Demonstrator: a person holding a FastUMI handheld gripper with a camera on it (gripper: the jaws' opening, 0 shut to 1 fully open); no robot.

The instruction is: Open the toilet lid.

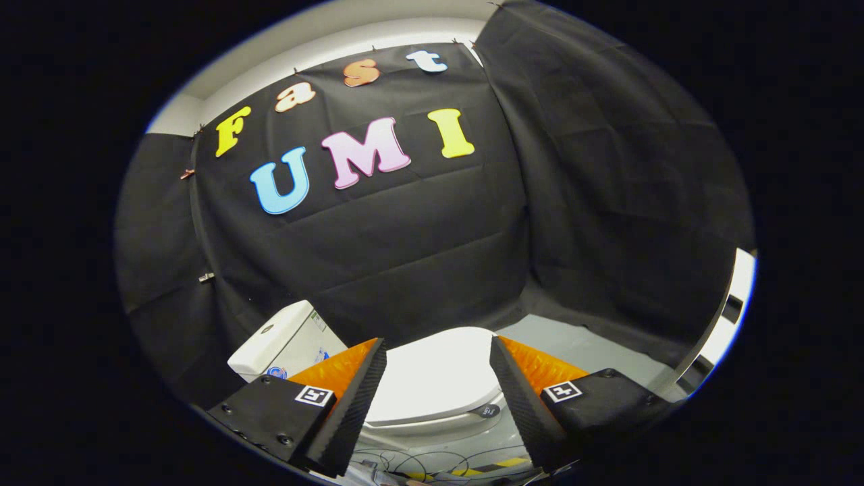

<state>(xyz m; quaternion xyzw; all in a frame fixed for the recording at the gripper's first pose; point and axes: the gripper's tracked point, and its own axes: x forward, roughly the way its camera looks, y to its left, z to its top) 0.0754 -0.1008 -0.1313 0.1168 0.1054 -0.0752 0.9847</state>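
Note:
A white toilet stands on the grey floor, tilted in the gripper view. Its lid lies flat and closed over the bowl, and the white cistern rises to the lid's left. My gripper hovers above the toilet with its two fingers spread wide apart and nothing between them. The lid shows in the gap between the fingers, well below and beyond them. A small dark tab sits at the lid's front rim near the right finger.
Black cloth walls close the booth behind and to the right of the toilet. Grey floor lies to the toilet's right. Thin cables and a yellow-black striped strip lie on the floor below the bowl.

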